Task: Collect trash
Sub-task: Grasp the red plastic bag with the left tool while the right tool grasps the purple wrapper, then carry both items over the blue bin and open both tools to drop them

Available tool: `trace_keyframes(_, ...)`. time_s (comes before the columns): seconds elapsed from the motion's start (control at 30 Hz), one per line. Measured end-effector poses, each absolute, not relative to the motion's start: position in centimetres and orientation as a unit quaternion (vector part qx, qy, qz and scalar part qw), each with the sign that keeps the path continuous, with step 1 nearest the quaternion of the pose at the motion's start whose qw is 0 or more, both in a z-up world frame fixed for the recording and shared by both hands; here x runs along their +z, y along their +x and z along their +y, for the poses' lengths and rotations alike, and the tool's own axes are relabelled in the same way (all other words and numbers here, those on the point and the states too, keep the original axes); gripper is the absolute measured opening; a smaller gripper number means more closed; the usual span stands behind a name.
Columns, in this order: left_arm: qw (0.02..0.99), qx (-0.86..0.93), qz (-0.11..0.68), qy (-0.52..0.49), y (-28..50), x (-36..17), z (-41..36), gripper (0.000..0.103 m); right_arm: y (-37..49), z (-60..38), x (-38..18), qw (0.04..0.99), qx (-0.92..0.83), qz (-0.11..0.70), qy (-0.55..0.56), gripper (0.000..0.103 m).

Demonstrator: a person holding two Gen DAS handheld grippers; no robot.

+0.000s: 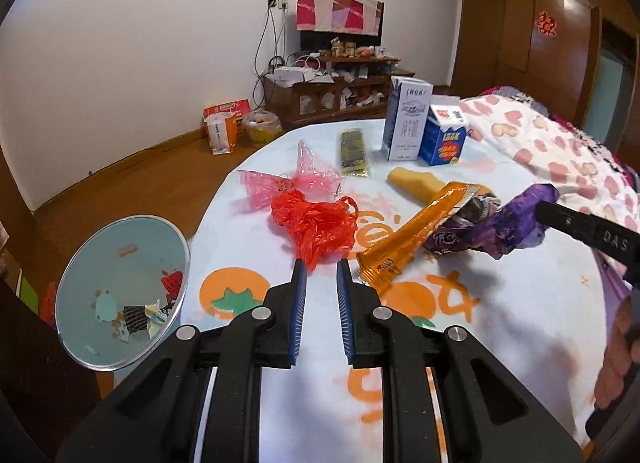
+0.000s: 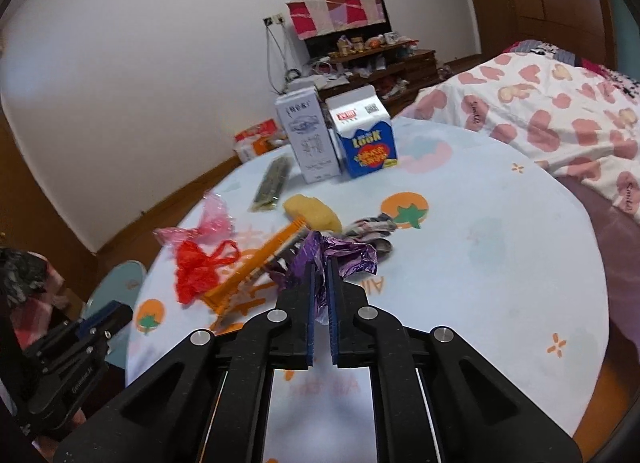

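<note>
Left gripper (image 1: 321, 263): jaws nearly together with a narrow gap, nothing between the pads, hovering over the near part of the round table (image 1: 500, 343), tips just short of the red plastic bag (image 1: 316, 225). Right gripper (image 2: 319, 269): jaws pinched tight on the purple foil wrapper (image 2: 348, 257); in the left wrist view the same wrapper hangs crumpled from its black fingers at the right, up off the tablecloth. Orange wrapper (image 1: 416, 235) lies slanted just beside the purple one, the two overlapping at its upper end; can't tell if they touch. A grey crumpled wrapper (image 2: 372, 229) sits right behind them. Bin (image 1: 120, 291) stands on the floor at the table's left edge, light blue inside, a few scraps at the bottom. Mid-table: pink cellophane (image 1: 292, 179) touching the red bag on its far side, a yellow piece (image 1: 412, 181) beyond the orange wrapper, a dark flat packet (image 1: 353, 153) further back. Far edge: tall white carton (image 1: 406, 123) and blue carton (image 1: 444, 137) upright, side by side. A heart-print quilt (image 1: 552, 143) lies to the right of the table. Cluttered wooden shelf (image 1: 336, 83) against the far wall.
</note>
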State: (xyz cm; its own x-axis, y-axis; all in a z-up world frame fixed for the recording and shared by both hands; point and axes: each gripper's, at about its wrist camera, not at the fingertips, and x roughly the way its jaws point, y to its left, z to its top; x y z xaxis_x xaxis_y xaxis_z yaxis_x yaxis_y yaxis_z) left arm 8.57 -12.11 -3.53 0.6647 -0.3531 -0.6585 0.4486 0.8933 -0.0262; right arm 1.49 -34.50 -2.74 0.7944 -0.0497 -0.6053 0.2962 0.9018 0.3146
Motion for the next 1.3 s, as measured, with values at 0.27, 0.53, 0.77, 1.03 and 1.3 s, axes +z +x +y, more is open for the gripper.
trace_keyframes(0.27,0.908,-0.214,0.352,0.073,9.1,-4.1,-12.0,0.016,-0.6,-35.5,-0.9,0.935,-0.085,0.282,0.200,0.005)
trace_keyframes(0.53,0.908,-0.202,0.358,0.078,10.4,-4.7,-12.4,0.016,-1.1,-39.3,-0.1,0.933,-0.132,0.265,0.207,0.002)
trace_keyframes(0.77,0.912,-0.189,0.360,0.061,12.2,-4.8,-12.7,0.046,-2.5,-43.0,-1.3,0.921,-0.168,0.256,0.241,0.002)
trace_keyframes(1.03,0.901,-0.181,0.393,0.010,16.8,-6.4,-15.5,0.056,-2.3,-44.1,0.3,0.929,-0.170,0.237,0.228,0.002)
trace_keyframes(1.3,0.885,-0.180,0.429,0.021,18.5,-9.6,-17.2,0.020,-1.3,-44.5,-1.0,0.924,-0.176,0.253,0.226,0.002)
